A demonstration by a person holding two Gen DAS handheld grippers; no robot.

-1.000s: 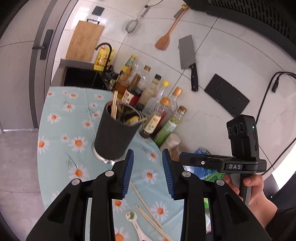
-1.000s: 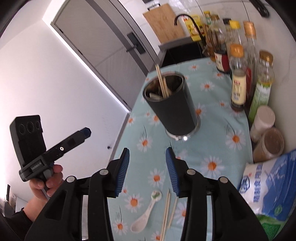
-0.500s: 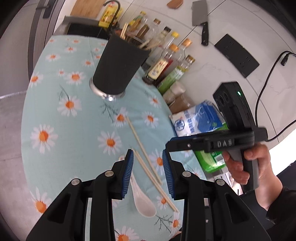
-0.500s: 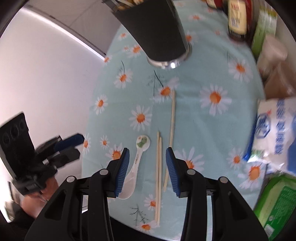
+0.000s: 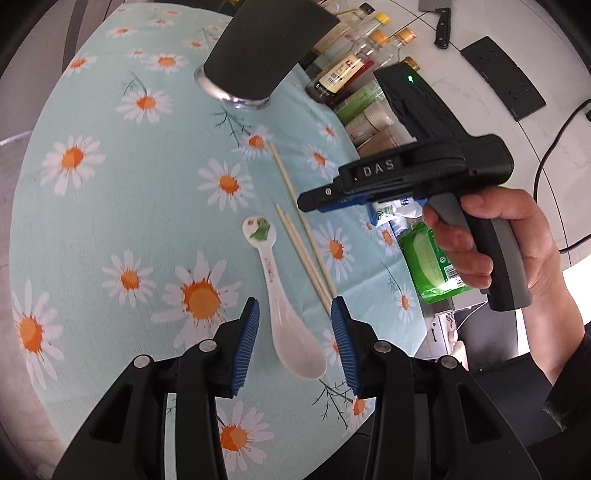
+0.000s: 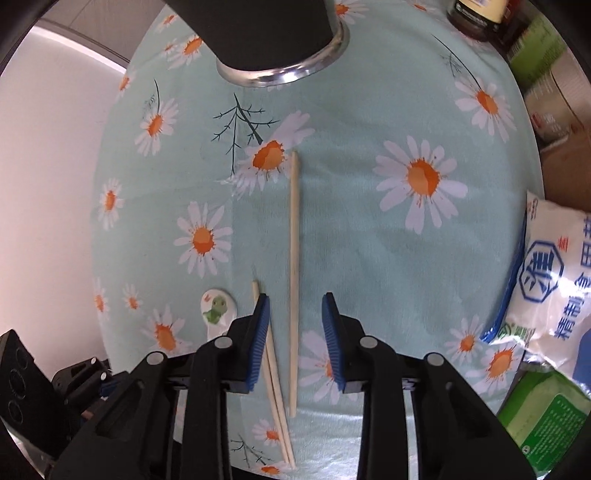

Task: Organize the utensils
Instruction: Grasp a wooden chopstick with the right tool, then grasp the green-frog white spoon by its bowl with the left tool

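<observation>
A white ceramic spoon with a green frog print lies on the daisy tablecloth. My left gripper is open just above it, its jaws either side of the spoon's bowl. Three wooden chopsticks lie right of the spoon. In the right wrist view my right gripper is open low over the single chopstick, with the chopstick pair under its left finger. The spoon's handle end shows there too. The black utensil holder stands at the far end and also shows in the right wrist view.
Sauce bottles and jars line the wall behind the holder. A white salt bag and a green packet lie at the cloth's right edge. The table's near edge is just below both grippers.
Both grippers have tipped down and dropped toward the table. The left now brackets the spoon; the right now sits over the chopsticks. Both stay open.
</observation>
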